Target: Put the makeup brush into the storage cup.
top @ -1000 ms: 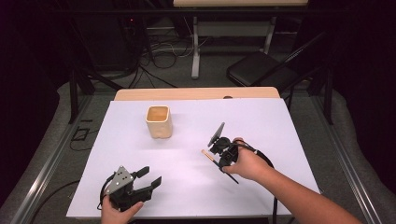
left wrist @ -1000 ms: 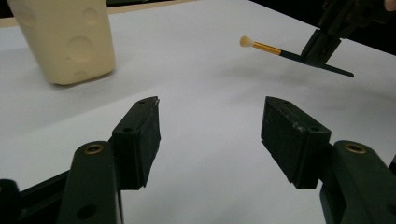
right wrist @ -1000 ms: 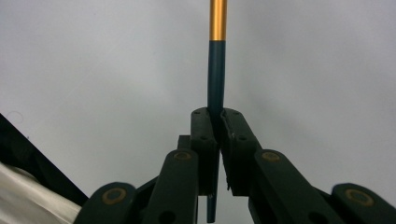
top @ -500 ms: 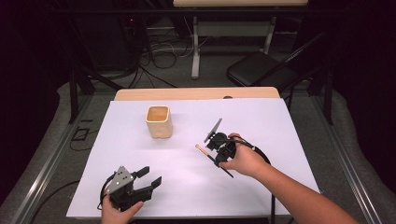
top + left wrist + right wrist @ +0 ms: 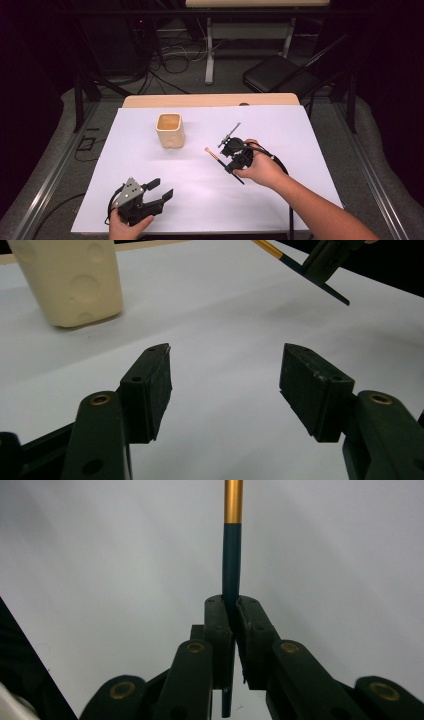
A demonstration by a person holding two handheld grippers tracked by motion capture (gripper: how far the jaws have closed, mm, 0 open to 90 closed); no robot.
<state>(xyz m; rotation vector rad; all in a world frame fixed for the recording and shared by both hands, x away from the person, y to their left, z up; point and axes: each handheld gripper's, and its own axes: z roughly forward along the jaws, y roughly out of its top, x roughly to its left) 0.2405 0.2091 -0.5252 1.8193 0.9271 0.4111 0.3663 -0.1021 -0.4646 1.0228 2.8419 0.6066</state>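
Note:
A slim brush with a dark handle and a gold ferrule is clamped between the jaws of my right gripper, which is shut on its handle right of the table's middle. The brush tip points left toward a cream square cup that stands upright at the far left-centre. In the right gripper view the pads press the handle from both sides. My left gripper rests near the front left edge, open with nothing between its pads. Ahead of it are the cup and the brush.
A white sheet covers the table, with a wooden edge at the far side. A black cable loops from the right gripper. A dark chair and floor cables lie beyond the table.
My right gripper has shifted a little left and farther away with the brush, bringing its tip closer to the cup. The left gripper has stayed put.

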